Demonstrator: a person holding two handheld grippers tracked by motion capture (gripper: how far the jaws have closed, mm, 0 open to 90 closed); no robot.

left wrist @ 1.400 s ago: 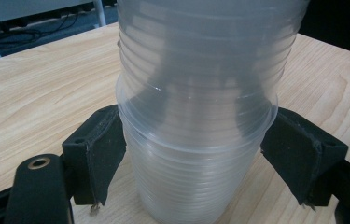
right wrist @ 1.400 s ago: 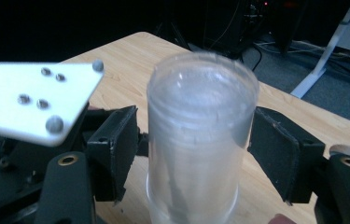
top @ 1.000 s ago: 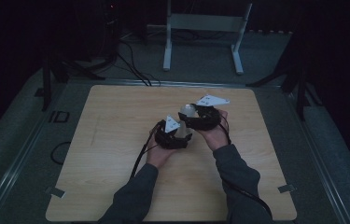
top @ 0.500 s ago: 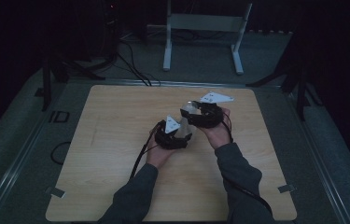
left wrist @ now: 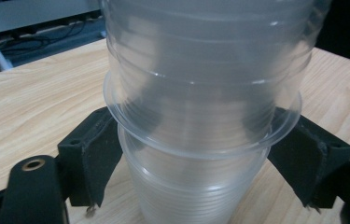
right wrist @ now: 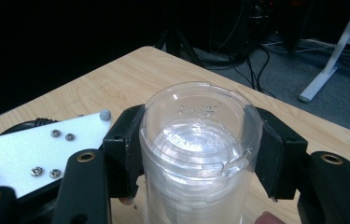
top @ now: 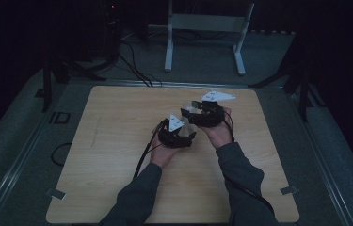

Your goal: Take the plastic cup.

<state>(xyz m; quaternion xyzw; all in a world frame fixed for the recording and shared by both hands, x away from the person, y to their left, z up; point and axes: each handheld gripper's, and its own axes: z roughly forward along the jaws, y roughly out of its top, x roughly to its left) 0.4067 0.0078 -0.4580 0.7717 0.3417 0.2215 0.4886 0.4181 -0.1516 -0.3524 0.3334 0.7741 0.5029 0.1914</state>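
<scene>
Left tongs [left wrist: 196, 177]: jaws set either side of a clear plastic cup [left wrist: 196, 186], just under its rim; they have just been opening, w/ the cup between them. Pads seem to sit against the cup wall, but whether they press cannot be told. A second clear cup [left wrist: 205, 70] is nested in the first, upper part rising out of frame.

Right tongs [right wrist: 200, 154]: pinched on the clear cups [right wrist: 200, 144] from both sides, closed end of the cups turned toward the camera.

In the high view both tongs, left [top: 183, 128] and right [top: 194, 112], are held close together over the tabletop [top: 117, 141], near its middle; bare wood is seen on all sides, edges well apart from the hands.
</scene>
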